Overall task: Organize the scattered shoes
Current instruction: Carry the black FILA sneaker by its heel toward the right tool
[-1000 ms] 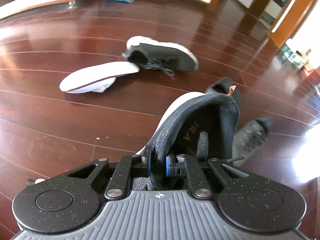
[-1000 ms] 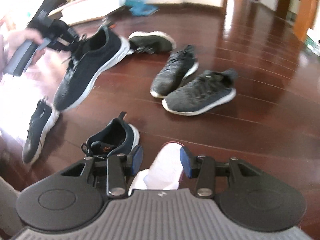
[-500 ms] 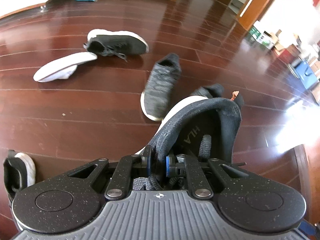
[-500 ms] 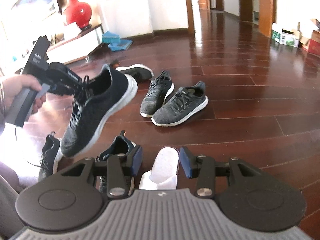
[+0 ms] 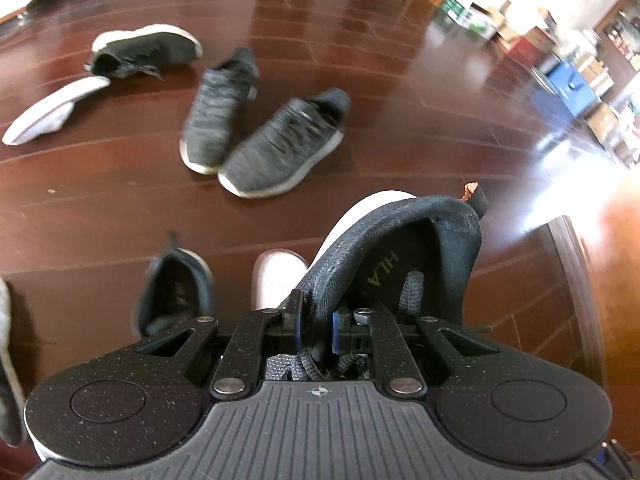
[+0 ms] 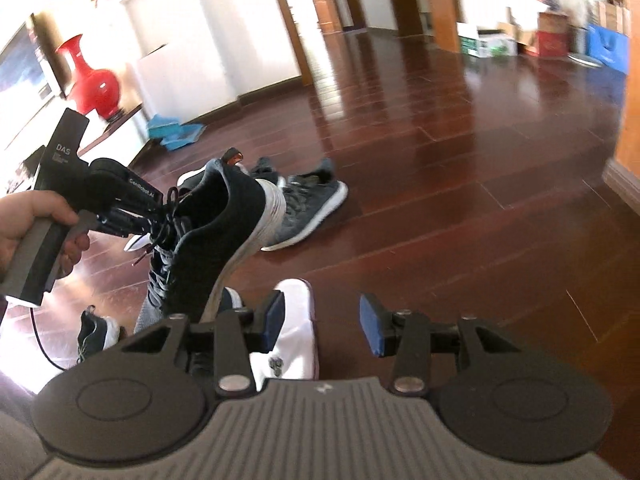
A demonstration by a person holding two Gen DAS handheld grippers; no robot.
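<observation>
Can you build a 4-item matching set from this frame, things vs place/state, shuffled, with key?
Things:
1. black sneaker
2. grey knit pair
3. white slipper
4. red vase

States:
A. on a ledge by the wall
B. lying on the floor below the open right claw
C. lifted off the floor, clamped in the left claw
D. side by side on the wood floor

Pairs: 1-C, 2-D, 3-B, 4-A
</observation>
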